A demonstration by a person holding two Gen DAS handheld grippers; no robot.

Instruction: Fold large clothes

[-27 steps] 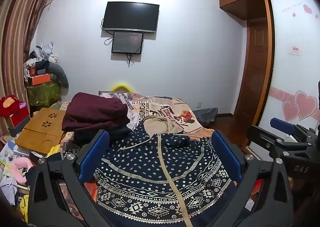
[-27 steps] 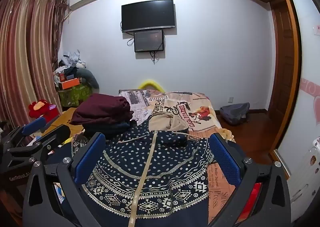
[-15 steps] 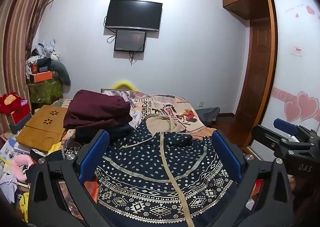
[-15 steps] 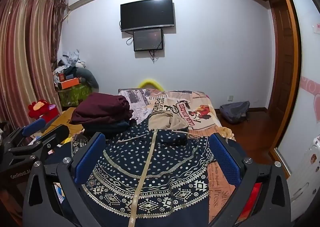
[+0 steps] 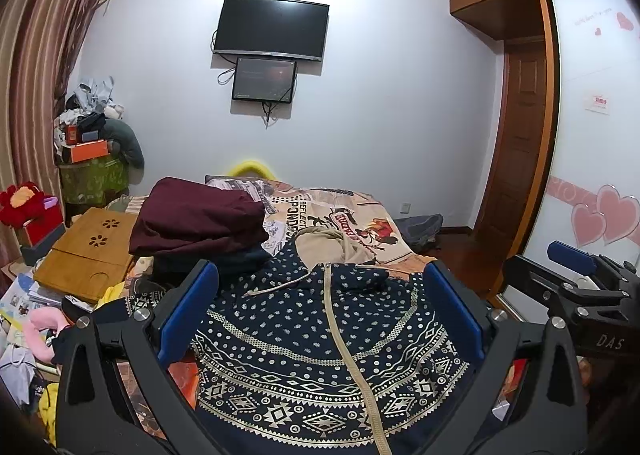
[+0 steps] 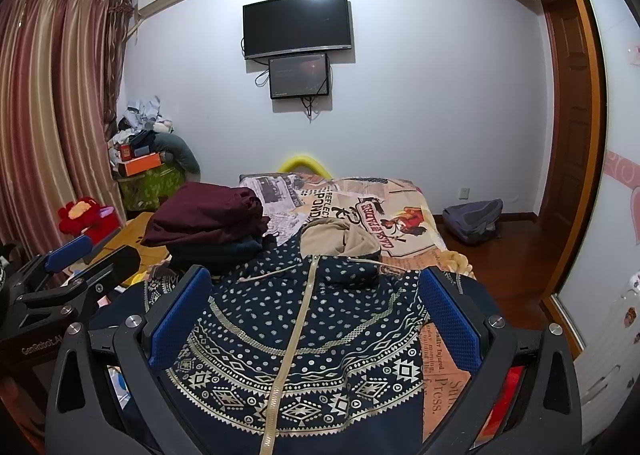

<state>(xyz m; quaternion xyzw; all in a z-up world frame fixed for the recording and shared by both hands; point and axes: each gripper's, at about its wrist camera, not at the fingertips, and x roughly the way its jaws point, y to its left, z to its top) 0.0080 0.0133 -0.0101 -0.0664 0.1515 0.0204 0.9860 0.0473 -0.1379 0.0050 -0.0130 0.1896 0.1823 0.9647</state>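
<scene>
Navy patterned hoodie (image 5: pixel 320 335) lies flat, zipper up, at near edge of bed (image 5: pixel 360 215), hood toward far edge. Left claw (image 5: pixel 320 319) and right claw (image 6: pixel 312 319) both released, jaws wide, hovering above it. Folded maroon garment (image 5: pixel 196 215) sits by bed's left edge

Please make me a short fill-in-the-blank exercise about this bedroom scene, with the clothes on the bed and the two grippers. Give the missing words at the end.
1. The patterned navy hoodie lies spread on the bed with its zipper facing ____.
2. The folded garment on top of the pile is ____ in colour.
3. The left gripper and the right gripper both have their jaws ____.
4. The hoodie's hood lining is ____ in colour.

Missing words: up; maroon; open; beige
</scene>
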